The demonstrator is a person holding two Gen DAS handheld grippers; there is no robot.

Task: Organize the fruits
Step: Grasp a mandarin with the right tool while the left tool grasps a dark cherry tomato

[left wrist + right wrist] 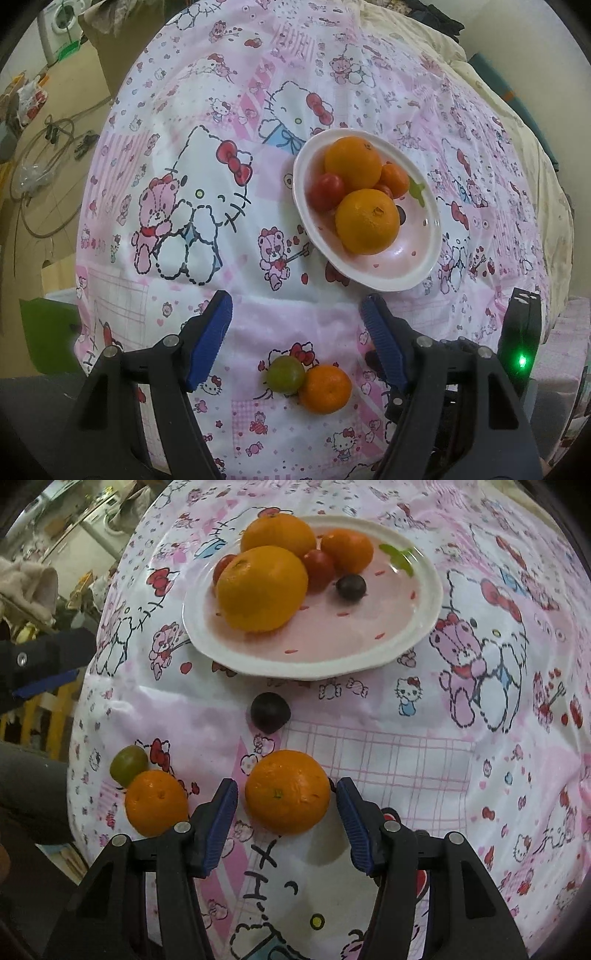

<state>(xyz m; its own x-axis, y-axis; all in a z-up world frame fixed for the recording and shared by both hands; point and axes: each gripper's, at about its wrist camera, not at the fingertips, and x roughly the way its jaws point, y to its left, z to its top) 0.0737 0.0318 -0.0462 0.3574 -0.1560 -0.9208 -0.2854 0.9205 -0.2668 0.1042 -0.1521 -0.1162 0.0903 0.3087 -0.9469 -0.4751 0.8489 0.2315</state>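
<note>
A white plate (402, 258) (332, 638) on the pink cartoon cloth holds two big oranges, a small one, red tomatoes and a dark grape (351, 587). My left gripper (295, 299) is open above the cloth. A green grape (285, 373) and a small orange (325, 388) lie touching each other between its fingers, near their base. My right gripper (286, 783) is open around a loose orange (287, 797), with a narrow gap at each pad. Another dark grape (269, 712) lies between that orange and the plate. The green grape (129, 762) and small orange (157, 801) show at lower left.
The cloth (184, 110) covers a bed that drops off at the left to a floor with cables (48, 147) and a cardboard box (99, 40). A cream blanket (424, 44) lies at the far right. A black device with a green light (521, 343) stands at right.
</note>
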